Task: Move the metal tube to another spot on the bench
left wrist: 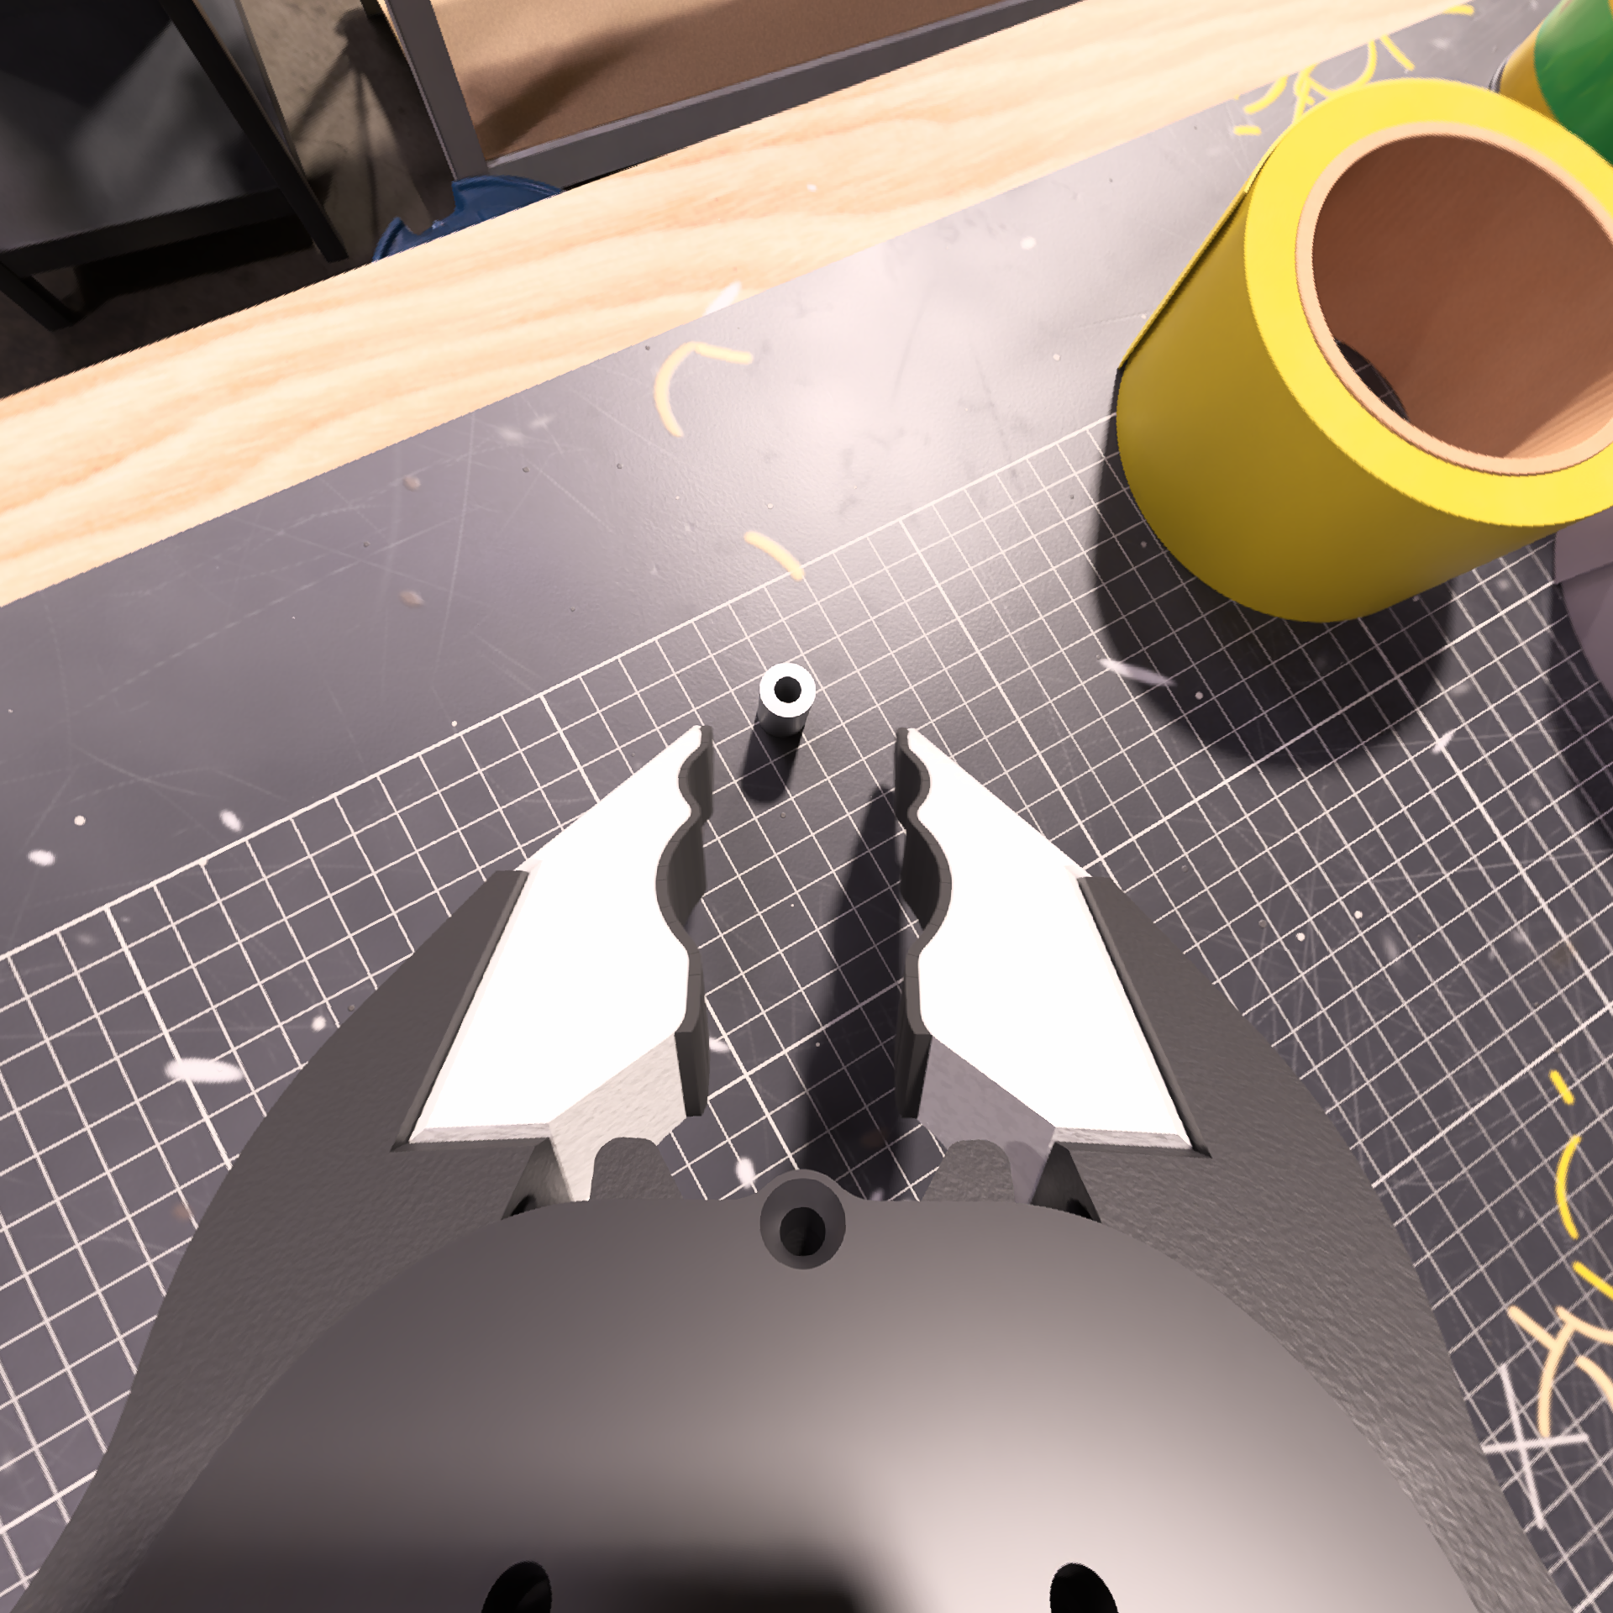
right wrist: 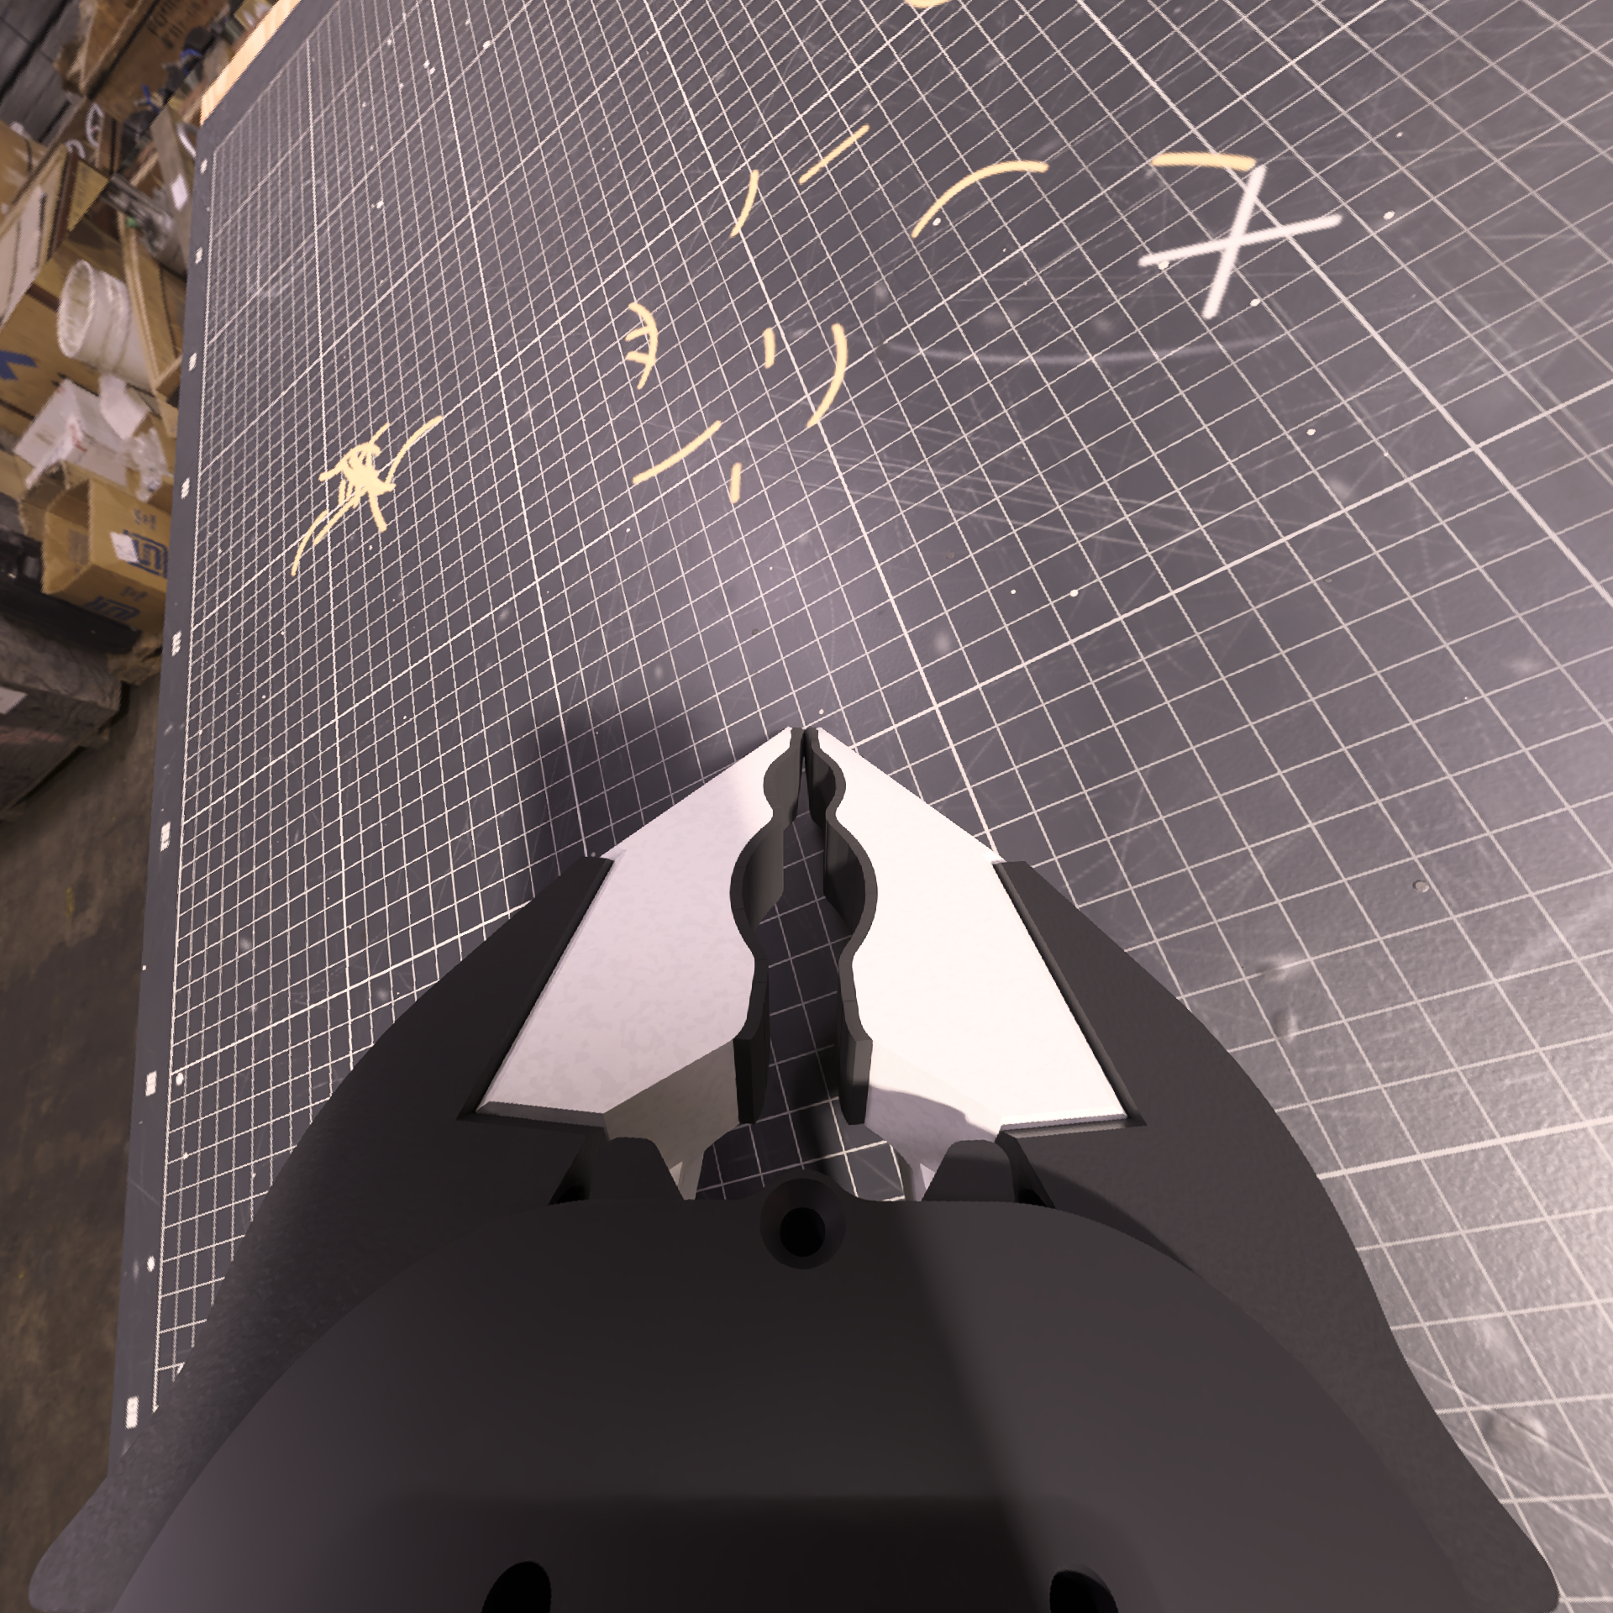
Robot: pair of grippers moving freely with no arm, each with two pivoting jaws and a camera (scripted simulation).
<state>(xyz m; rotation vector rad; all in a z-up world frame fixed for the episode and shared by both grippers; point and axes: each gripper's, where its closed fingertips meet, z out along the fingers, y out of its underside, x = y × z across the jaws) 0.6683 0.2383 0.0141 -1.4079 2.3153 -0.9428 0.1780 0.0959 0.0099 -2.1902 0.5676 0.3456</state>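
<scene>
A small metal tube point(left wrist: 785, 709) stands upright on the dark gridded cutting mat point(left wrist: 1222, 916) in the left wrist view. My left gripper point(left wrist: 803, 742) is open above the mat, its fingertips point(left wrist: 696, 752) just short of the tube, which sits slightly left of the centre line between them. The tube is not between the fingers. My right gripper point(right wrist: 802, 735) is shut and empty above another part of the mat point(right wrist: 1135, 611), with no tube in its view.
A large yellow tape roll point(left wrist: 1362, 375) lies on its side at the right, with a green and yellow roll point(left wrist: 1571, 61) behind it. The wooden bench edge point(left wrist: 436, 349) runs beyond the mat. Boxes point(right wrist: 78, 436) lie on the floor past the mat's left edge.
</scene>
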